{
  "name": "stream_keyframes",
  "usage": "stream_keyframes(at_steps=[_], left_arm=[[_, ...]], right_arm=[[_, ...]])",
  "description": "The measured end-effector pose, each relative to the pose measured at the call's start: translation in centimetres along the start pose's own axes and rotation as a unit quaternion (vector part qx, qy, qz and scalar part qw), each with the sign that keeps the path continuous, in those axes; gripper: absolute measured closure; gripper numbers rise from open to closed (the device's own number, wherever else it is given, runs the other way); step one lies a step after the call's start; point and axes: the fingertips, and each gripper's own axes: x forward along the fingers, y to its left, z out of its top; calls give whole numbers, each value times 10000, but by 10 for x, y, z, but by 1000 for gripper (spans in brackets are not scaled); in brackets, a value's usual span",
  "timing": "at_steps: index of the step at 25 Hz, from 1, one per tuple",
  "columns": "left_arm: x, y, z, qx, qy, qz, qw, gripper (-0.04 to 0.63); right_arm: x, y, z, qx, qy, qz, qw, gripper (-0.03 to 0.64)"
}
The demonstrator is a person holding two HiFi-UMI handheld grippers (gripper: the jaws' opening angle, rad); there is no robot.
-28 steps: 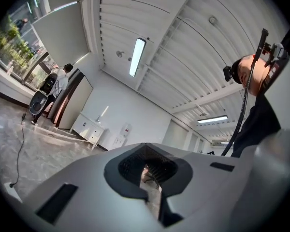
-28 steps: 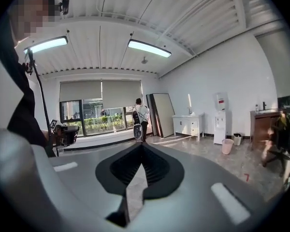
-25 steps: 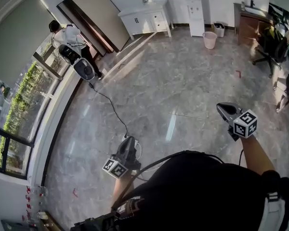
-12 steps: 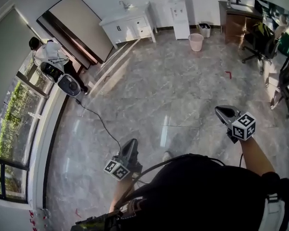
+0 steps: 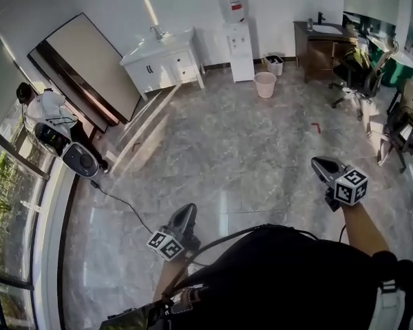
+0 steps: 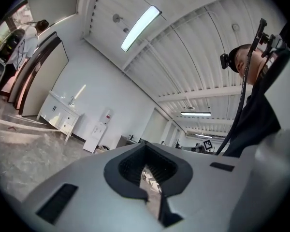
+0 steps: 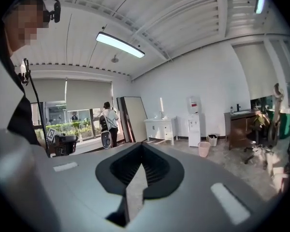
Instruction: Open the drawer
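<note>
A white cabinet (image 5: 162, 64) with drawers and a tap on top stands against the far wall, well beyond both grippers. It also shows small in the left gripper view as the cabinet (image 6: 60, 117) and in the right gripper view as the cabinet (image 7: 159, 128). My left gripper (image 5: 188, 210) is held low at the left over the marble floor, jaws shut and empty. My right gripper (image 5: 319, 163) is at the right, also shut with nothing in it. The closed jaws fill the lower part of each gripper view: left gripper (image 6: 147, 178), right gripper (image 7: 135, 182).
A large board (image 5: 82, 67) leans on the wall left of the cabinet. A water dispenser (image 5: 235, 29), pink bin (image 5: 265, 84), brown desk (image 5: 320, 43) and office chair (image 5: 354, 81) stand to the right. A person (image 5: 45, 112) and a fan (image 5: 79, 160) with a floor cable (image 5: 124, 205) are at the left window.
The room has slid left and down in the head view, and the cabinet and dispenser look nearer. Both grippers hold about the same place in the view, still shut.
</note>
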Motion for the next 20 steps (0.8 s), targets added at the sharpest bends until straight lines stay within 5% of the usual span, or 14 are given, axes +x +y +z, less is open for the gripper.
stream_keyframes(at_steps=[13,17,20], left_arm=[[91,104,28,-161,194,-62,9997,595],[143,108,27,-27,102,-1,9999,595],[189,118,38,9,-67,390,9992,595]], right_arm=[[103,-63,18,-20,154,-164,9997,617],[131,-123,15,76,138,45,9999,617],[172,-179,20,136,228,350,9990,618]])
